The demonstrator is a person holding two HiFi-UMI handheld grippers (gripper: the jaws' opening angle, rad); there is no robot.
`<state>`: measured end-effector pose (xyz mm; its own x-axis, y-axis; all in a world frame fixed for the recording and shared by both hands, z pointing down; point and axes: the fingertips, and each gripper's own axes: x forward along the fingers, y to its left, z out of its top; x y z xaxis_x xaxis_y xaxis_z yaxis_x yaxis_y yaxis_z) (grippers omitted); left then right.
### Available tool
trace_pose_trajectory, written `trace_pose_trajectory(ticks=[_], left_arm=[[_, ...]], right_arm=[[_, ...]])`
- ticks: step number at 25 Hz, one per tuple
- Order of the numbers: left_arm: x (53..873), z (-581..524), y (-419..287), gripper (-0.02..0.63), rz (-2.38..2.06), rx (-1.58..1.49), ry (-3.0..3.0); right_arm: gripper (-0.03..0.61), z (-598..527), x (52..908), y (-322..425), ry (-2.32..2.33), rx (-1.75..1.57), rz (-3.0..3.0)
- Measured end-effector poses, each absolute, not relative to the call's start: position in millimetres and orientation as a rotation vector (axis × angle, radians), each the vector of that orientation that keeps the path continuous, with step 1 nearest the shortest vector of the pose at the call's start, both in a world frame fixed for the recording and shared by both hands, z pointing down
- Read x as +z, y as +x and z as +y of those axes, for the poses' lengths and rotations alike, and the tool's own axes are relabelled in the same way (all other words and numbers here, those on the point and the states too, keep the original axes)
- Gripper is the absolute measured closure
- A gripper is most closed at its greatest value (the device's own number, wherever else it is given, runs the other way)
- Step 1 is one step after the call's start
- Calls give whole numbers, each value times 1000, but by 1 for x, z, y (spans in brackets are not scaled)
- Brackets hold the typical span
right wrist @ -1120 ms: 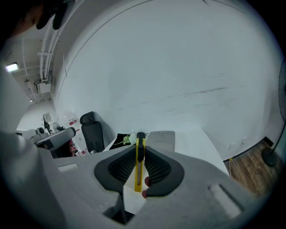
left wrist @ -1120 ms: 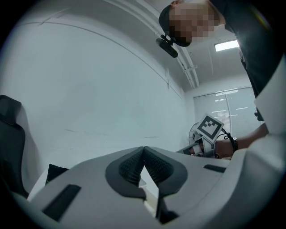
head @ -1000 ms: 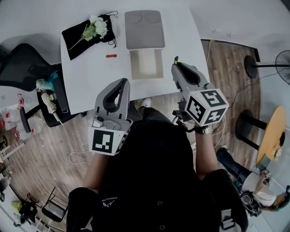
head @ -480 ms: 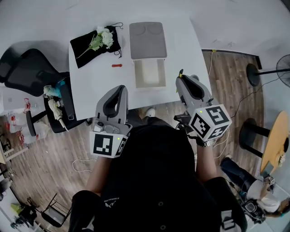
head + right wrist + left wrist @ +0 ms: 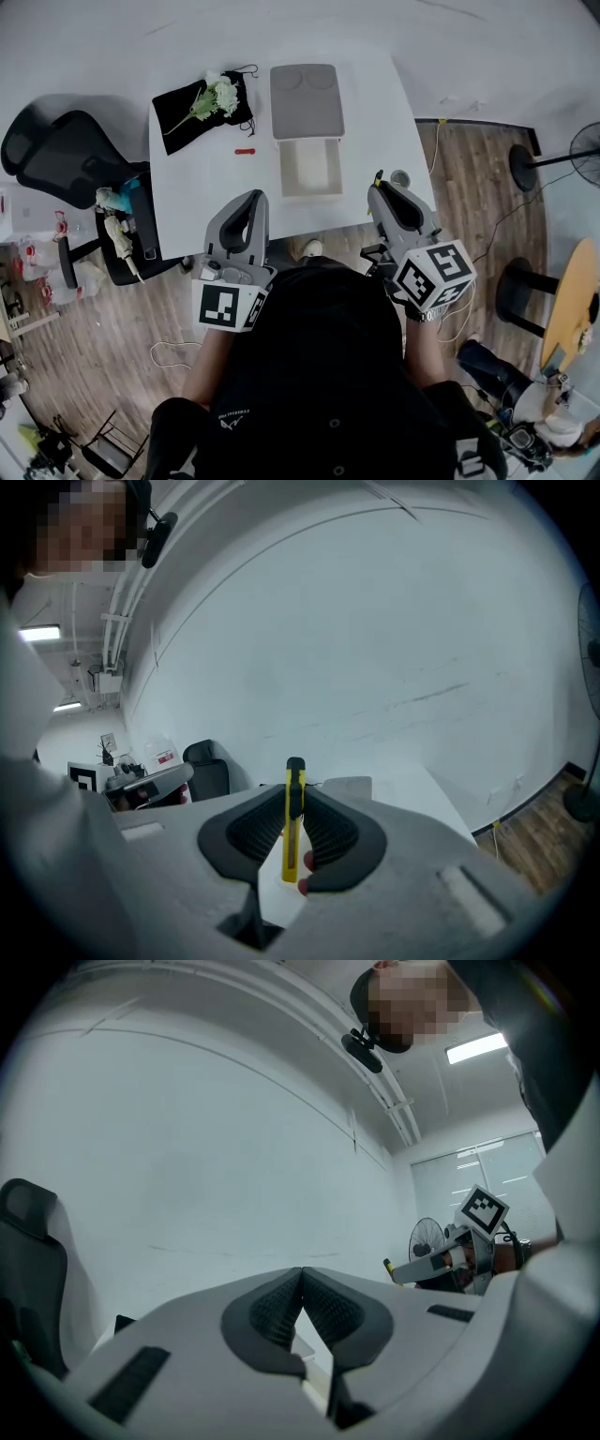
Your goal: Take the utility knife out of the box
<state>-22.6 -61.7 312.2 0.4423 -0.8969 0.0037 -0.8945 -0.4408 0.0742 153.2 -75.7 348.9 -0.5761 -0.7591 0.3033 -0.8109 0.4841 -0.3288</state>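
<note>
Between the pads of the right gripper (image 5: 296, 797): utility knife (image 5: 292, 829), yellow body, dark end standing above the jaw tips, held upright. Jaws clamped on it from both sides. Head view: knife's yellow tip (image 5: 378, 176) lies off the near right corner of the table (image 5: 202, 192), clear of the box (image 5: 309, 169).

Left gripper (image 5: 302, 1273): pads pressed together at the tips, nothing between them. It is held low before the person's body, at the table's near edge (image 5: 251, 197).

Box: open, pale interior up, a grey lid (image 5: 307, 100) just behind it.

Table: white top. Far left, black cloth (image 5: 187, 112) with white flowers (image 5: 218, 94) on it; small red item (image 5: 245, 151) between cloth and box.

Room: wood floor (image 5: 478, 178), white wall, black office chair (image 5: 56, 155) left of table, fan (image 5: 586, 141) at right.
</note>
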Motion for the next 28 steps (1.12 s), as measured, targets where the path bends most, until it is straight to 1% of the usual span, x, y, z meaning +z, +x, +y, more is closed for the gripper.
trace_pose_trajectory(ticks=[14, 28], left_arm=[[290, -70, -22, 609, -1658, -101, 2641], [244, -87, -35, 609, -1712, -165, 2672]], right_arm=[[515, -78, 330, 154, 1374, 609, -2651], [515, -94, 275, 150, 1376, 440, -2744]])
